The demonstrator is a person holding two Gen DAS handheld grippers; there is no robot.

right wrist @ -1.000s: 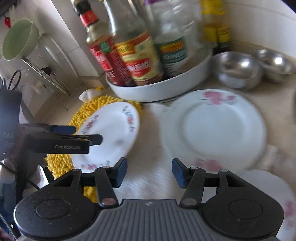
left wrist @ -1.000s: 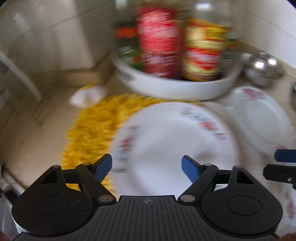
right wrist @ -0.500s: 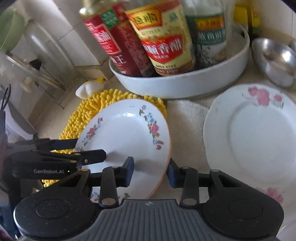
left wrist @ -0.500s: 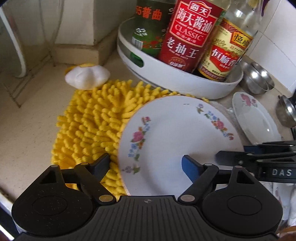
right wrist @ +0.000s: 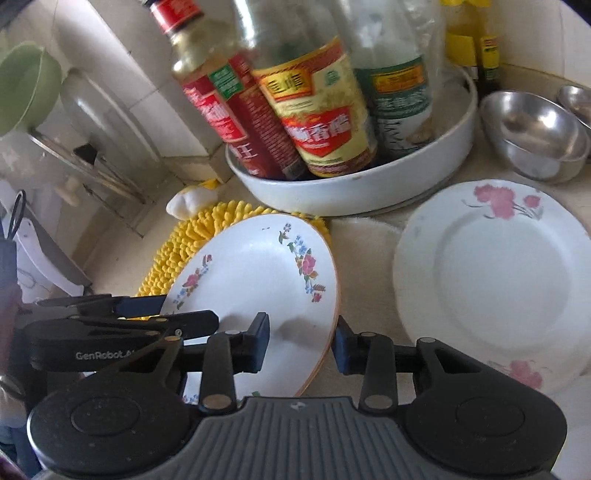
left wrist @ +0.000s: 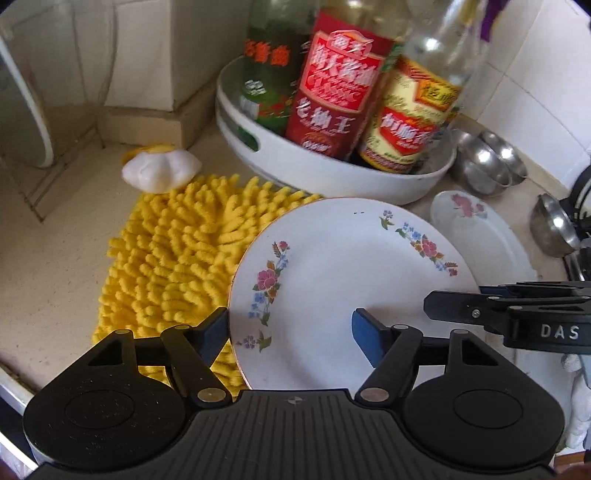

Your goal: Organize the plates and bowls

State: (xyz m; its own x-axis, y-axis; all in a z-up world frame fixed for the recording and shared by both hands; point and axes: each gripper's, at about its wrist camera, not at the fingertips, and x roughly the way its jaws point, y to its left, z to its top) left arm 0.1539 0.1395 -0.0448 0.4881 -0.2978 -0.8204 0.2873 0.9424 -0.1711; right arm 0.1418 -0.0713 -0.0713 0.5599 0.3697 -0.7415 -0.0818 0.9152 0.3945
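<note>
The floral plate point(right wrist: 258, 280), tilted over the yellow mat point(left wrist: 177, 258), is straddled at opposite rims by the right hand-held gripper point(right wrist: 299, 341) and left hand-held gripper point(left wrist: 290, 332), both apart; uneven closure risks slippage.

Bottle necks point(left wrist: 369, 22) cut off at top edge, labels blurred. Floral plate point(left wrist: 343, 280) near rim hidden behind left tool body. Steel ladle point(left wrist: 552, 229) handle cut off at right edge.
</note>
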